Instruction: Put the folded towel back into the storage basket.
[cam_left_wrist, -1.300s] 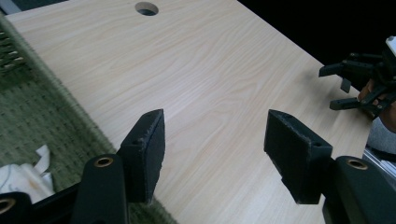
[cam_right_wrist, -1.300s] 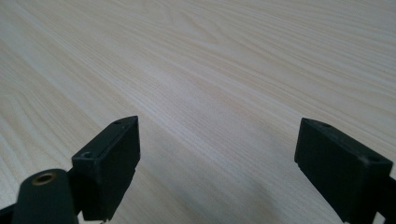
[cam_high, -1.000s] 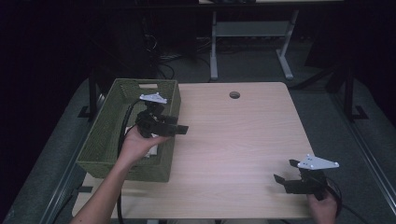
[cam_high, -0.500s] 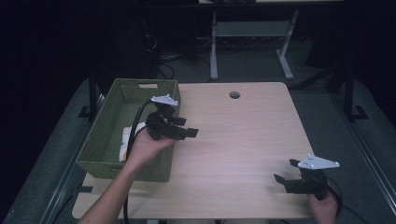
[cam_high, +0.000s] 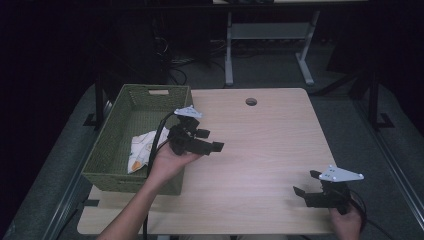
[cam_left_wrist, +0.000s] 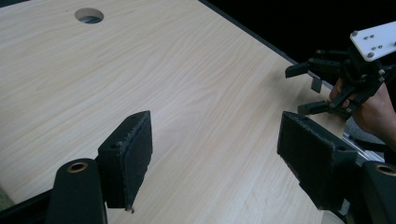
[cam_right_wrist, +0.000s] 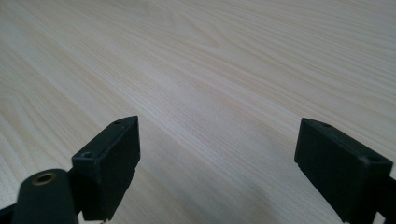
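My left gripper (cam_high: 210, 140) hovers just right of the green woven basket (cam_high: 111, 137), over the wooden table (cam_high: 265, 135). Its jaws stand wide apart with nothing between them, as the left gripper view (cam_left_wrist: 215, 158) confirms. Inside the basket lies a crumpled white cloth with yellow marks (cam_high: 141, 148). My right gripper (cam_high: 306, 183) rests near the table's front right corner, jaws spread and empty; the right gripper view (cam_right_wrist: 217, 163) has bare wood between the pads. In the left gripper view the right gripper (cam_left_wrist: 306, 88) sits far off at the table edge.
A round cable hole (cam_high: 251, 101) sits near the table's far edge. A white desk frame (cam_high: 265, 35) and cables stand on the dark floor beyond. Bare wood spans the space between the two grippers.
My left gripper has moved rightward out of the basket and now sits over the table beside it. The right gripper has stayed put.
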